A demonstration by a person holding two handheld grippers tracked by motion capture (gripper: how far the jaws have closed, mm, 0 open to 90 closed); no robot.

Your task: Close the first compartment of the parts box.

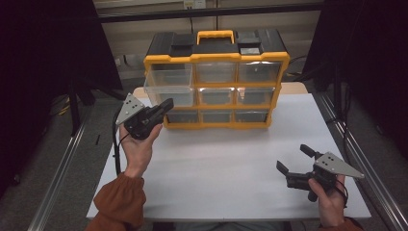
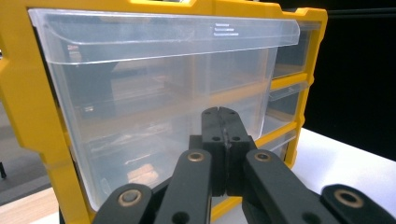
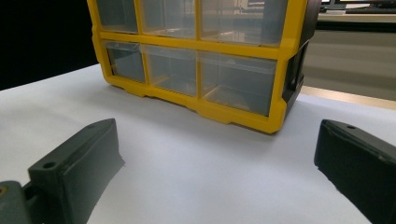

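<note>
A yellow-framed organiser (image 1: 216,57) with a black top and clear drawers stands at the back of the white table (image 1: 226,168). Its middle-left drawer (image 1: 168,94) sticks out a little from the frame. My left gripper (image 1: 166,105) is held up at that drawer's lower right corner. In the left gripper view the jaws are pressed together with nothing between them, and my left gripper (image 2: 222,114) is just in front of the clear drawer (image 2: 140,84). My right gripper (image 1: 293,158) is low over the table's front right, open, and points toward the organiser (image 3: 233,46).
A yellow carry handle (image 1: 215,34) sits on the organiser's top. Metal rails (image 1: 62,163) run along both sides of the table, with dark curtains beyond. Bare white table lies between the organiser and the front edge.
</note>
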